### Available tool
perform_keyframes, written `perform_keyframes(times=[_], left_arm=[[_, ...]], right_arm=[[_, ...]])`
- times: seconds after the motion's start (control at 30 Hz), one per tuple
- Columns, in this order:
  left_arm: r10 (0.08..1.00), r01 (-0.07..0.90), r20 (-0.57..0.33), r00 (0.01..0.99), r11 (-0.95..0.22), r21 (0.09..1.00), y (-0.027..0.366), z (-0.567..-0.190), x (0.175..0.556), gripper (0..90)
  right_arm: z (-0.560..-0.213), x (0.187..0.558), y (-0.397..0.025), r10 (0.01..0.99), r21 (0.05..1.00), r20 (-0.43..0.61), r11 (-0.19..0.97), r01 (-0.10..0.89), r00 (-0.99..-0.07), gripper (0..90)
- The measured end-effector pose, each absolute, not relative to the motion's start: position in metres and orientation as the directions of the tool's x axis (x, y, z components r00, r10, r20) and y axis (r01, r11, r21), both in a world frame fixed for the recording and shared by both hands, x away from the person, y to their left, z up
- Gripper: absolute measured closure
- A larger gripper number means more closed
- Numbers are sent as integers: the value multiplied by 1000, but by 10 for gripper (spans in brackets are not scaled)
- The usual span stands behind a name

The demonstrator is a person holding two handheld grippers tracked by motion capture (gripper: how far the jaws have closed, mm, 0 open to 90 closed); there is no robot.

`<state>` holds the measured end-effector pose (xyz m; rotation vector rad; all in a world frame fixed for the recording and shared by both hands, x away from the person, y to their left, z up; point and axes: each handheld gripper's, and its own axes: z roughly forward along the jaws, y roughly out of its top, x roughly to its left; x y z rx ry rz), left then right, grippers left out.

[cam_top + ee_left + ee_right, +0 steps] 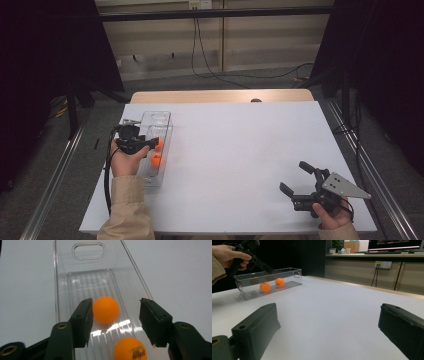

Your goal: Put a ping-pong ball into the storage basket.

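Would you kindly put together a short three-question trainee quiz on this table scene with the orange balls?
1. True or false: the left tool is clamped shut on an orange table-tennis ball.
2. How many orange balls lie in the clear plastic rectangular bin?
3. Which best describes the right tool?
A. Open above bare white table
B. Gripping the bin's handle
C. Holding a ball

Key: 1 false, its jaws stand apart around the ball; 2 two; 3 A.
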<state>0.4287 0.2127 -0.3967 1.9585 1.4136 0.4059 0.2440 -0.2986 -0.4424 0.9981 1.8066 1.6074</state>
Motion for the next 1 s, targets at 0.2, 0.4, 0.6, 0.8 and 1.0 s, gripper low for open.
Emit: perform_keyframes(times=[0.2,0.4,0.6,0.8,1.0], left_arm=[[924,695,-134,359,-169,699,212,-395,427,381],[925,677,-141,353,-148,720,214,-391,423,319],[921,663,-158,355,-129,737,216,-389,419,257],[915,655,-161,370,-134,743,215,-388,415,211],[897,630,-188,400,-120,767,213,-388,409,158]], right_arm=[[-442,243,-299,799,983,91,22,181,-594,23],[-442,243,-299,799,984,89,23,178,-595,23],[-442,243,-299,800,984,91,19,177,-593,23],[-441,243,-299,801,984,89,21,177,-592,23],[-442,243,-299,801,983,92,21,181,-591,23]])
